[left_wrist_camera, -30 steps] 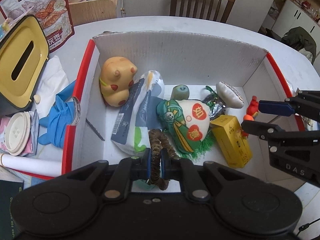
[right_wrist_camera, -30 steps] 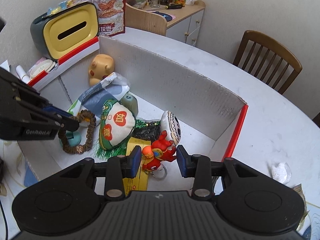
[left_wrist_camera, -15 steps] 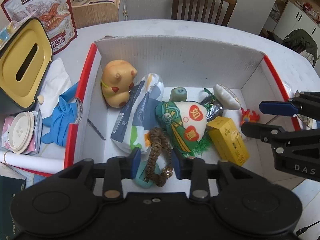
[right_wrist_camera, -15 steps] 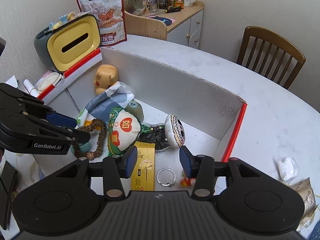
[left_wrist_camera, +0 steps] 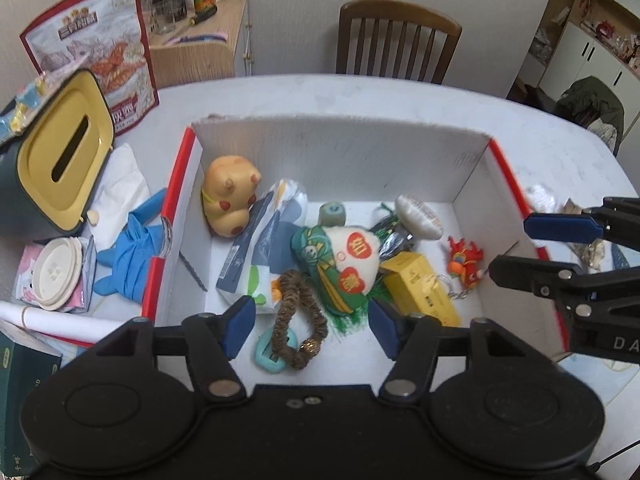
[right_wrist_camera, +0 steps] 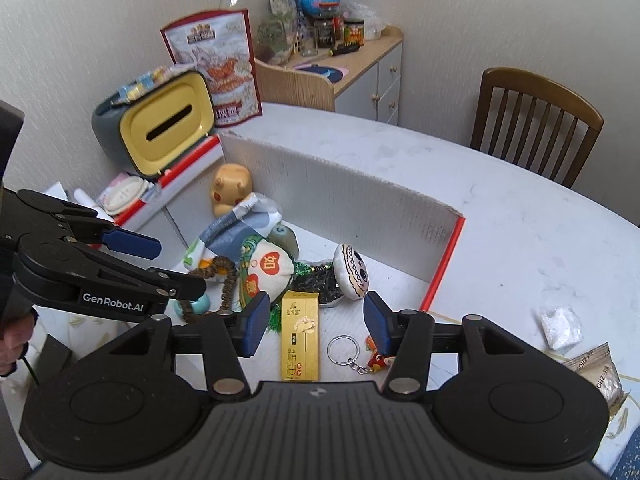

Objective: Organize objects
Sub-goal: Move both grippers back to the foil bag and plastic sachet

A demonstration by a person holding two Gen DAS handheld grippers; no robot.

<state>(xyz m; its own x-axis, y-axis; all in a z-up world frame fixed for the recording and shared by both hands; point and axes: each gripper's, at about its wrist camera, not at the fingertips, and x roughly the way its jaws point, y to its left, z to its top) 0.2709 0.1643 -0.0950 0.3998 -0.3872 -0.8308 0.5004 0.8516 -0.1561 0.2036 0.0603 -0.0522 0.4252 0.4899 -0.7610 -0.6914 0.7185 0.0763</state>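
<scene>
A white cardboard box (left_wrist_camera: pixel 340 160) with red edges holds several small things. A brown bead bracelet (left_wrist_camera: pixel 298 316) lies loose on its floor, over a teal piece. My left gripper (left_wrist_camera: pixel 312 330) hovers above it, jaws opening, pads touching nothing. A red keychain toy (left_wrist_camera: pixel 464 258) with its ring lies near the box's right wall. In the right wrist view my right gripper (right_wrist_camera: pixel 316 328) hangs over a yellow carton (right_wrist_camera: pixel 300 340), jaws opening and holding nothing. The red toy (right_wrist_camera: pixel 380 360) is partly hidden behind its right finger. A green-and-white pouch (left_wrist_camera: pixel 340 264) and a yellow pig toy (left_wrist_camera: pixel 230 196) lie deeper in.
Left of the box are a yellow-lidded tissue holder (left_wrist_camera: pixel 60 156), a blue glove (left_wrist_camera: pixel 132 248), a snack bag (left_wrist_camera: pixel 108 56) and stacked lids. A crumpled wrapper (right_wrist_camera: pixel 560 322) and a packet (right_wrist_camera: pixel 600 368) lie on the white table at right. A wooden chair (left_wrist_camera: pixel 396 40) stands behind.
The left gripper let go of the bracelet, which now lies on the box floor. The right gripper released the red keychain toy into the box. Both grippers opened and rose.
</scene>
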